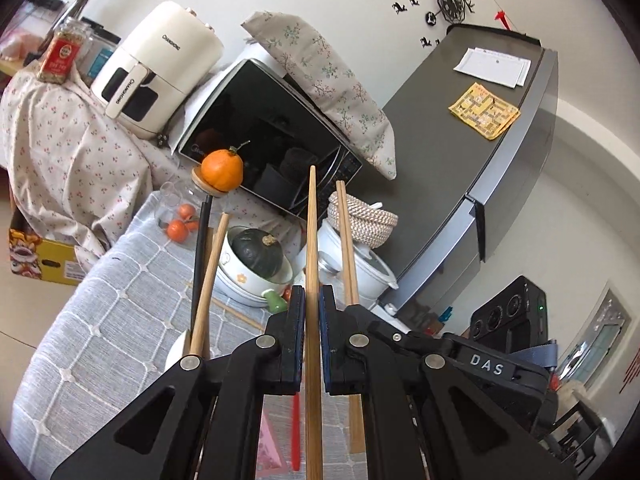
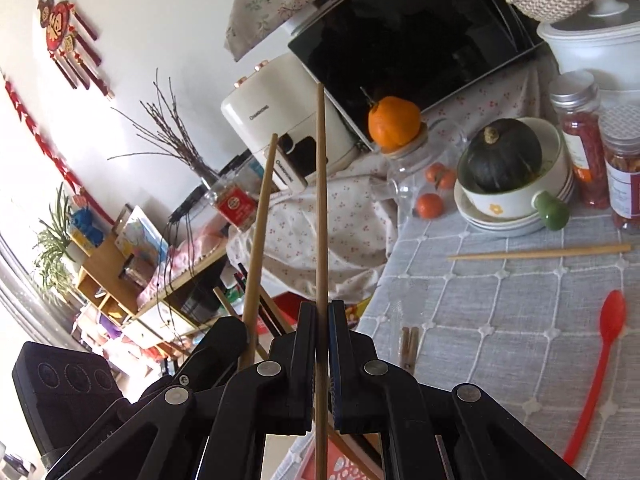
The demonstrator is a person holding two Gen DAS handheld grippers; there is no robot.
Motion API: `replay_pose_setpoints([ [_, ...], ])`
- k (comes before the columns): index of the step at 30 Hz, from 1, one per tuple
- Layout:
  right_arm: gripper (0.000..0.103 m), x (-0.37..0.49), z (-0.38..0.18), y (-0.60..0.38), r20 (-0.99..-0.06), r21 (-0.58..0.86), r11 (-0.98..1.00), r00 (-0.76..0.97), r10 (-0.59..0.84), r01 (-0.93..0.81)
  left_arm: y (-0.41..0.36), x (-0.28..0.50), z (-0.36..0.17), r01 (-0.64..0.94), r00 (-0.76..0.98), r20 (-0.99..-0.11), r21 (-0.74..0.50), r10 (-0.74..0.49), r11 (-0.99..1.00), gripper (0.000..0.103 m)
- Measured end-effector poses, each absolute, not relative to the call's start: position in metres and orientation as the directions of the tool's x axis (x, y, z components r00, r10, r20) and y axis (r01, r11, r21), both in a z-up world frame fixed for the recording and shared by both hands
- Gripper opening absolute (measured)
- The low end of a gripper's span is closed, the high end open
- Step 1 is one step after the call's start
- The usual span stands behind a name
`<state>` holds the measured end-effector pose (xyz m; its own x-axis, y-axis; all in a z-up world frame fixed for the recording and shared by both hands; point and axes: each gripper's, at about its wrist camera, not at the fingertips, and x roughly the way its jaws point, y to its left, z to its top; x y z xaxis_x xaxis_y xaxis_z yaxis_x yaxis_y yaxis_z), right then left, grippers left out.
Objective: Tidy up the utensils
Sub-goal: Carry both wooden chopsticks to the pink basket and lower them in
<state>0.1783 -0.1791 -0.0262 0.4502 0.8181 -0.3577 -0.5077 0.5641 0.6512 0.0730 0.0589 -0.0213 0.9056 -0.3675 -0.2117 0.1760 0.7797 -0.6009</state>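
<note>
In the left wrist view my left gripper point(image 1: 313, 292) is shut on a wooden chopstick point(image 1: 311, 232) that points up and away between the pads. Just to its right, my right gripper point(image 1: 354, 310) holds a second chopstick point(image 1: 345, 236). The right wrist view shows my right gripper point(image 2: 321, 308) shut on that chopstick point(image 2: 320, 200), with the left gripper point(image 2: 246, 354) and its chopstick point(image 2: 262, 236) beside it on the left. One more chopstick point(image 2: 540, 254) and a red spoon point(image 2: 600, 360) lie on the grey checked tablecloth point(image 2: 500, 312). A wooden stick point(image 1: 210, 276) and a black one point(image 1: 200, 256) stand upright at the left.
A dark squash in a stacked bowl point(image 2: 516, 196), spice jars point(image 2: 580, 140), a white cooker point(image 2: 592, 44) with a woven basket point(image 1: 360, 216), an orange on a glass jar point(image 2: 394, 124), a microwave point(image 1: 264, 132) and an air fryer point(image 1: 160, 68) crowd the table's far side. A fridge point(image 1: 460, 152) stands at the right.
</note>
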Motion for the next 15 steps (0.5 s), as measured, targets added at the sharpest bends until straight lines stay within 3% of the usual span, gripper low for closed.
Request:
replay_pose_setpoints([
  [15,0.005,0.179,-0.017,-0.191,-0.338,0.631,0.581,0.492,0.802,-0.514,0.006,0.078,-0.064,0.01,0.993,-0.112,-0.168,-0.029,0.986,0.007],
])
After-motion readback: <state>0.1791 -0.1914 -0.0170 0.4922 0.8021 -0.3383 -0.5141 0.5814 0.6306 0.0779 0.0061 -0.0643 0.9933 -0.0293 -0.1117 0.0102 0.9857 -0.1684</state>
